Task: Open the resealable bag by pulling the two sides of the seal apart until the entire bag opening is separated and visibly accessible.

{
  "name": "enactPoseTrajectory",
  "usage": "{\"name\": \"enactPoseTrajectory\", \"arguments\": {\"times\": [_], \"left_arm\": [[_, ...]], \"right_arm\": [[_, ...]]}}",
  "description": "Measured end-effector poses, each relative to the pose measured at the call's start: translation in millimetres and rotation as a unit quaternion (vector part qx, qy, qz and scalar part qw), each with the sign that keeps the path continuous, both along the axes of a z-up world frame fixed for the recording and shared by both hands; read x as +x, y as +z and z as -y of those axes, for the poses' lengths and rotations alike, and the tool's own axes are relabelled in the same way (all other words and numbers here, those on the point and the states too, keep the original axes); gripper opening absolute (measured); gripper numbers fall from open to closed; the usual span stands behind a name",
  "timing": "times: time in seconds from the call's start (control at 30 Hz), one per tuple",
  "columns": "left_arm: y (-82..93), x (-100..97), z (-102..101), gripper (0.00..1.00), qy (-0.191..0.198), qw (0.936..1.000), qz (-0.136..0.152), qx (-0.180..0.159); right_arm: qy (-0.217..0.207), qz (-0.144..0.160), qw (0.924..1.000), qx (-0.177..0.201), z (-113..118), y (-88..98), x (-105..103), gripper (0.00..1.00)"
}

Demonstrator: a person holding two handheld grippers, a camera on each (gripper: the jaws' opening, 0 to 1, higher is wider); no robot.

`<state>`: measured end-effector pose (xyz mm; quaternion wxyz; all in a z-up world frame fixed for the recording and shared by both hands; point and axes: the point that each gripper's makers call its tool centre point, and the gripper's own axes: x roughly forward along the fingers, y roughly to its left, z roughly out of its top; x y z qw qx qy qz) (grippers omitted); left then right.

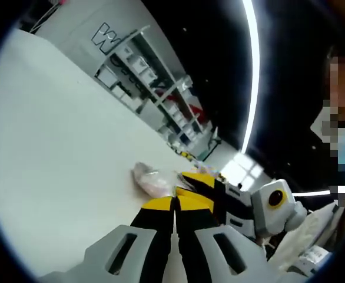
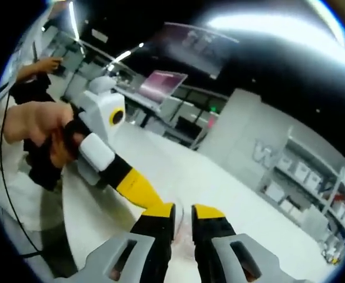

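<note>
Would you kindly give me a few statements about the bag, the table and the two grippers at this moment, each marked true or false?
1. The resealable bag lies on a white table. True.
2. In the left gripper view, the left gripper has its jaws spread wide apart. False: they are closed together, tips at the bag's edge.
3. The right gripper reaches the bag from the other side. True.
4. The bag holds something green. False: the contents look pale pink.
5. A hand holds the left gripper in the right gripper view. True.
6. The shelving stands empty. False: it holds boxes.
</note>
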<state>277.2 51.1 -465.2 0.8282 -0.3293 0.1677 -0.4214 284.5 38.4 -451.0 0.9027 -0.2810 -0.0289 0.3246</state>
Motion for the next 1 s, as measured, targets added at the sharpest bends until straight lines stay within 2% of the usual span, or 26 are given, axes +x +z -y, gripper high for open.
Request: {"name": "enactPoseTrajectory", "arguments": {"times": [0.23,1.0], "left_arm": [[0.1,-1.2,0.5,0.01,-0.001,1.0000,0.001,-0.001],[1.5,-0.6,1.1,0.01,0.003,1.0000,0.006,0.000]], "right_arm": [[0.001,-0.011,0.9999,-0.002,-0.4,-4.4,-1.3,0.00],[-0.010,-0.018,0.9997,0.011,3.6,-1.9,1.1,0.00]]}}
